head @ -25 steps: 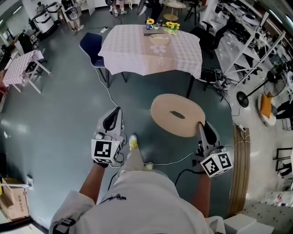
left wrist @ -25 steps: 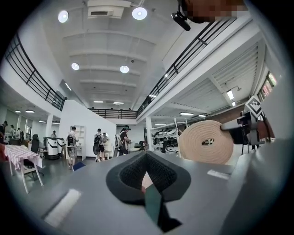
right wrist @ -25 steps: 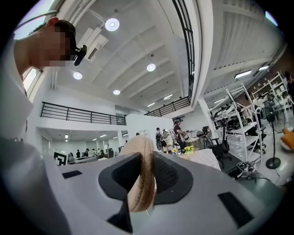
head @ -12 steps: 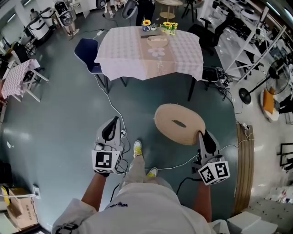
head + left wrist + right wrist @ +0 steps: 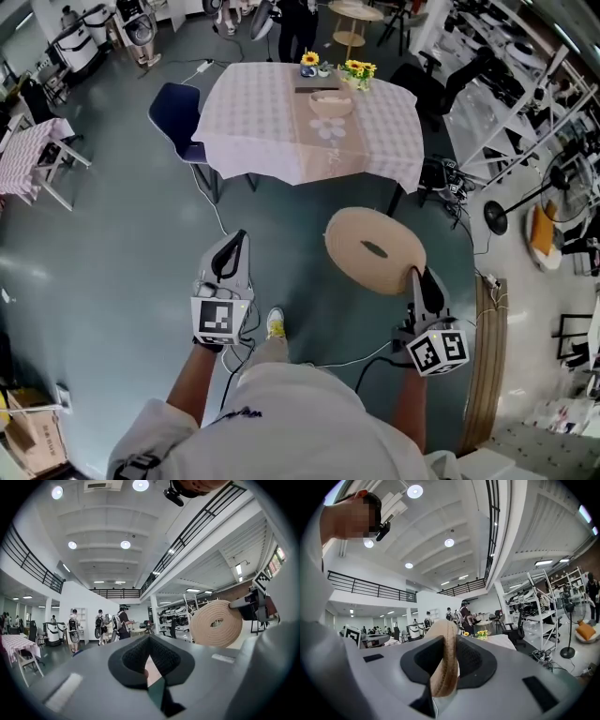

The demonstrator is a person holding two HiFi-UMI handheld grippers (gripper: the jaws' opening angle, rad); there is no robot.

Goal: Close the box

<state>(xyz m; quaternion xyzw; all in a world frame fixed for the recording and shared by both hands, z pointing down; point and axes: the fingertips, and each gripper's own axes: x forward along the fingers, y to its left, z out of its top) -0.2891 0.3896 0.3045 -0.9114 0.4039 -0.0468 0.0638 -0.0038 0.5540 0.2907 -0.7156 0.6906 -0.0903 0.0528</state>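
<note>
My right claw [image 5: 413, 274] is clamped on the near rim of the woven lid [image 5: 375, 250], which hangs flat over the floor, short of the table's [image 5: 272, 141] near edge. My left claw [image 5: 240, 238] is closed on nothing. The lid looks light, fairly stiff and rough, so a rim grip should hold, though it may sag. I take the box [image 5: 330, 101] to be the basket near the table's far edge.

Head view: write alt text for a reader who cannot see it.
The right gripper clamps the edge of a round tan woven lid with a slot, held over a grey-green floor. The left gripper is empty; a pink-clothed table stands ahead.
</note>
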